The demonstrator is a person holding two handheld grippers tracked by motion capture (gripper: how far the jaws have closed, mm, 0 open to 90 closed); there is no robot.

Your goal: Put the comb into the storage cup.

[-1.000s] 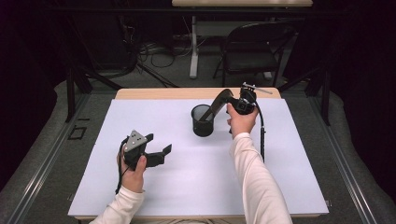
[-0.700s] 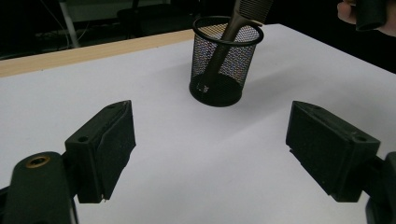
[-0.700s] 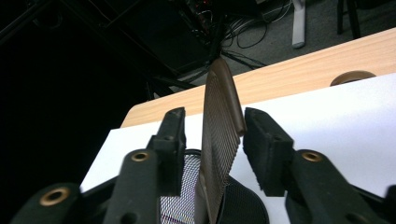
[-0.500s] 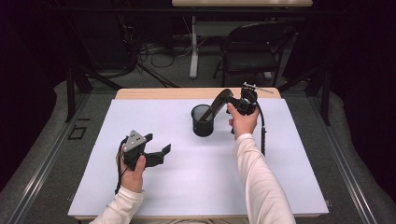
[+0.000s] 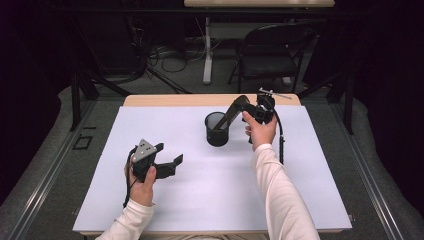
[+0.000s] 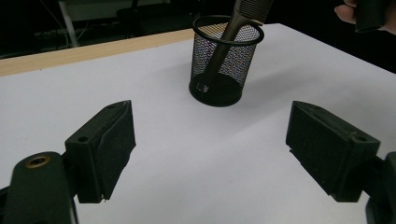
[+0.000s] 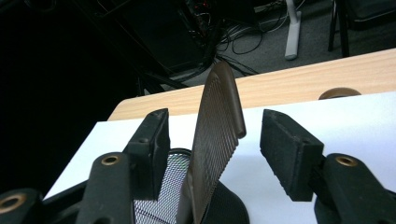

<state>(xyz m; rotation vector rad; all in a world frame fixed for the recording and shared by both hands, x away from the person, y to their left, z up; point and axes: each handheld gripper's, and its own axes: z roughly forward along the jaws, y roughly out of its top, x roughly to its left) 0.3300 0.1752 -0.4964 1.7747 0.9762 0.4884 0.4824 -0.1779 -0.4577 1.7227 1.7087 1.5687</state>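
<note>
One brown comb (image 7: 215,140) stands handle-down in a black wire-mesh cup (image 5: 217,129), leaning so that its toothed end sticks up and out over the rim toward the right gripper (image 5: 246,106). The comb is dark brown, long and flat, with a row of fine teeth along one edge and a rounded tip; in the left gripper view its narrow handle (image 6: 219,51) runs down through the mesh to the cup's solid black base. The cup is round, open at the top, see-through through its mesh wall, and it holds the comb and nothing else that can be seen.

The right gripper's jaws have just been opening — in the right gripper view they stand apart on either side of the comb's toothed end, with a clear gap to each pad, so the comb rests on the cup alone. The left gripper (image 5: 165,162) is held low over the white table cover (image 5: 200,190), well apart from the cup, its jaws spread wide with nothing between them.

Counted: one comb, one cup, two grippers — and one dark chair (image 5: 272,52) behind the table
</note>
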